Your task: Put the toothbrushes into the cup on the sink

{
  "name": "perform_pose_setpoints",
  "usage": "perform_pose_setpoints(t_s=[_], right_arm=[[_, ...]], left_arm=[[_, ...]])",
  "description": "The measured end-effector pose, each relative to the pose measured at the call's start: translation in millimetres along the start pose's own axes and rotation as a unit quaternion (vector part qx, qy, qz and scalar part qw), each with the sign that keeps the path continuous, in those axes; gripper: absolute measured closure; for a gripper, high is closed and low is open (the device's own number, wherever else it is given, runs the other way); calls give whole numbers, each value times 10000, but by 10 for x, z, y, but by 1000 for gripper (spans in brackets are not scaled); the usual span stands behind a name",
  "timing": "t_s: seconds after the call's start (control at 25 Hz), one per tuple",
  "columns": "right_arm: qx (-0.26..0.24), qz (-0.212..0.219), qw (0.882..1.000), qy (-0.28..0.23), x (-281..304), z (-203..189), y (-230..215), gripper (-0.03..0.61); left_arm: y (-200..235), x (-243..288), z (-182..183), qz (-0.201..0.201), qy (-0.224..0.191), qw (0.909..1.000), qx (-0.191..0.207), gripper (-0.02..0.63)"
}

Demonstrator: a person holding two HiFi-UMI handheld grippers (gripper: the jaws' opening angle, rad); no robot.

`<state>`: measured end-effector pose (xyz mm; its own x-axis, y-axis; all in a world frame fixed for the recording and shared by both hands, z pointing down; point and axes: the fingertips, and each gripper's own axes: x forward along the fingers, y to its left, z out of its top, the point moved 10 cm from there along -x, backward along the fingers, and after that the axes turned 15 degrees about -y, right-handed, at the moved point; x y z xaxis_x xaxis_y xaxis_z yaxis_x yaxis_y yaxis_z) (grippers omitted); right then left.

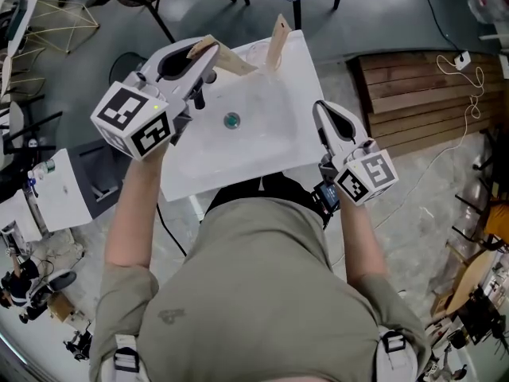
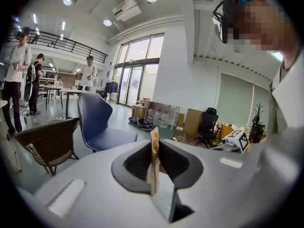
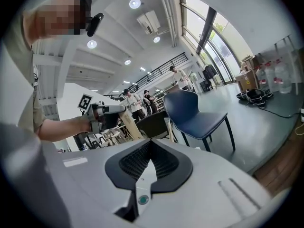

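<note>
1. Your left claw (image 2: 155,148) is clamped on a tan toothbrush (image 2: 153,175) over the sink's (image 1: 278,138) back edge.
2. Your right claw (image 3: 149,144) is closed and empty.
3. A second toothbrush (image 1: 278,40) stands upright there; what supports it is unclear.

In my left gripper view, the left gripper (image 2: 155,147) has its two dark jaws pressed on a thin tan toothbrush (image 2: 153,171), which stands upright between the pads and shows me only its narrow edge. Behind the jaws I see a blue chair (image 2: 97,122) and, to its left, a brown woven chair (image 2: 47,139). Some people (image 2: 21,75) stand far off at the left.
</note>
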<state>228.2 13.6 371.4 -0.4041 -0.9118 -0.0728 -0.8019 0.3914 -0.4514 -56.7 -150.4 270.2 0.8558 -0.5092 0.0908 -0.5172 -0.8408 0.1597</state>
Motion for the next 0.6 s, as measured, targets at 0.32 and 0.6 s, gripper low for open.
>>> perform_pose_setpoints(t_s=[0.32,0.6], right_arm=[[-3,-97,9999,84,-20,40,-75,568],[35,-193,9997,167,-50,10,-100,568]], left_arm=[[152,257,-64,-55,93,9999,7,566],[281,445,-196,-190,225,9996,-51,566]])
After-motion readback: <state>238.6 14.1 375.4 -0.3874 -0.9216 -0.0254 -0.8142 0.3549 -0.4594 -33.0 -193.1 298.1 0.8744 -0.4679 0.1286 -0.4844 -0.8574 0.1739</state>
